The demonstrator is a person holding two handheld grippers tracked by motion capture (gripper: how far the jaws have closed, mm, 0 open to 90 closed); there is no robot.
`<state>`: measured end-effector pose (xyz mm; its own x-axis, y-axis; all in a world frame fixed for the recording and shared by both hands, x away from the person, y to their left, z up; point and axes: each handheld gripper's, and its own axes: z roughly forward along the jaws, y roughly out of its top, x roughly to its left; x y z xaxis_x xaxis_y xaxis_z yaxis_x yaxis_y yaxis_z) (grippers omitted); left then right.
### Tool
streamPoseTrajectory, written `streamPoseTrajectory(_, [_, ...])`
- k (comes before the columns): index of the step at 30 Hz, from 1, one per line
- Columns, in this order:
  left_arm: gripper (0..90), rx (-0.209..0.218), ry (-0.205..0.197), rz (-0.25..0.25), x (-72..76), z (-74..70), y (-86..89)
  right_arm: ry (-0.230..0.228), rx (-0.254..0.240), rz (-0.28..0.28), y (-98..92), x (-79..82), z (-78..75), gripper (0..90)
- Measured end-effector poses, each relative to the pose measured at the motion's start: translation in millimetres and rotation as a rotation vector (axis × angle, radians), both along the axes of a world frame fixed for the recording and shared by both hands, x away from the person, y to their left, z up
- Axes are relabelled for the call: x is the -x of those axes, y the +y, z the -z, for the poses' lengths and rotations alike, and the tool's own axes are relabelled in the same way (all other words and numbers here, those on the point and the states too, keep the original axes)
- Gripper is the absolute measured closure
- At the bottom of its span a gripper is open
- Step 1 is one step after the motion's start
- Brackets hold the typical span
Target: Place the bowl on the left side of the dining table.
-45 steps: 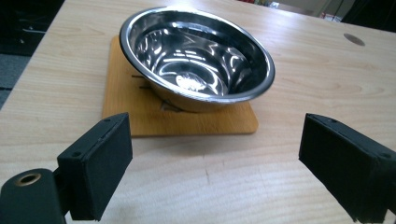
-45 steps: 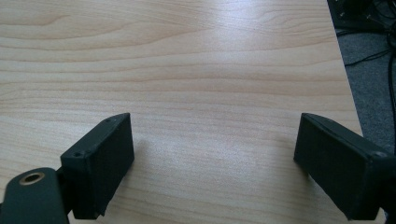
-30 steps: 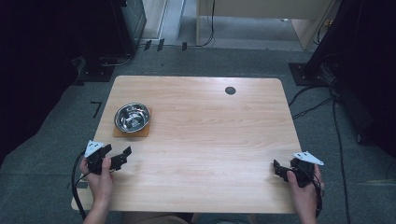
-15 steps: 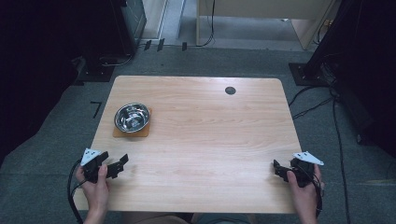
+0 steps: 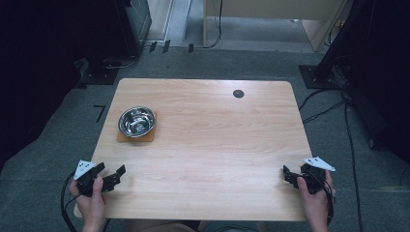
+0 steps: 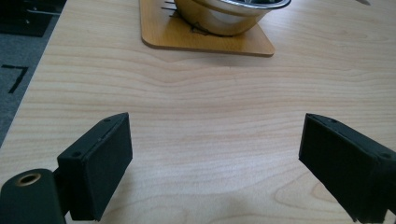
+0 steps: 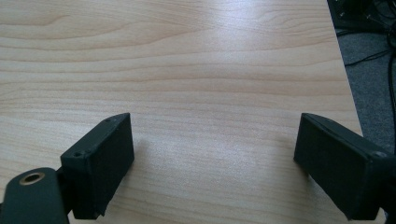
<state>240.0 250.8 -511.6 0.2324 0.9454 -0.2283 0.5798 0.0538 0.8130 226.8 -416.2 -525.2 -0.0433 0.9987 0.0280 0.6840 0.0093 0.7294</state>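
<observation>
The right gripper [image 7: 212, 172] hangs low over a light wooden surface [image 7: 196, 70] whose grain runs across the frame in long wavy bands. Its two black jaws rise from the bottom corners and stand wide apart, with nothing but bare wood between them. Each jaw casts a soft shadow on the wood beneath it. At the upper right the surface ends at a straight edge, and beyond it lies grey carpet [image 7: 373, 79] crossed by dark cables [image 7: 373, 56].

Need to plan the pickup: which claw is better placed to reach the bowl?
Left, probably. The left claw sits open on the bowl's side, facing it; the right claw is across the table.
</observation>
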Motion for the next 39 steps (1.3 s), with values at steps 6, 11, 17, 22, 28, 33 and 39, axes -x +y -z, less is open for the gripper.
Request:
streamPoseTrajectory(6, [9.6,-0.034,0.002,0.009,7.2,0.4,3.7,0.0,0.0,0.0,0.0,0.0,0.0,11.4])
streamPoseTrajectory(11, [9.6,-0.022,0.012,0.002,11.9,1.7,12.4,0.0,0.0,0.0,0.0,0.0,0.0,11.4])
streamPoseTrajectory(17, [9.6,-0.03,0.016,-0.005,17.1,3.0,22.6,0.0,0.0,0.0,0.0,0.0,0.0,11.4])
streamPoseTrajectory(22, [9.6,-0.037,0.022,-0.011,19.5,4.0,30.8,0.0,0.0,0.0,0.1,0.1,0.0,11.4])
streamPoseTrajectory(28, [9.6,-0.029,0.056,0.014,18.1,7.5,30.9,0.0,0.0,0.0,0.0,0.0,0.0,11.4])
streamPoseTrajectory(33, [9.6,-0.103,0.066,0.034,18.4,8.7,22.0,0.0,0.0,0.0,0.0,0.0,0.0,11.4])
streamPoseTrajectory(39, [9.7,-0.182,0.071,0.043,18.2,9.1,14.6,0.0,0.0,0.0,0.0,0.0,0.0,11.4])
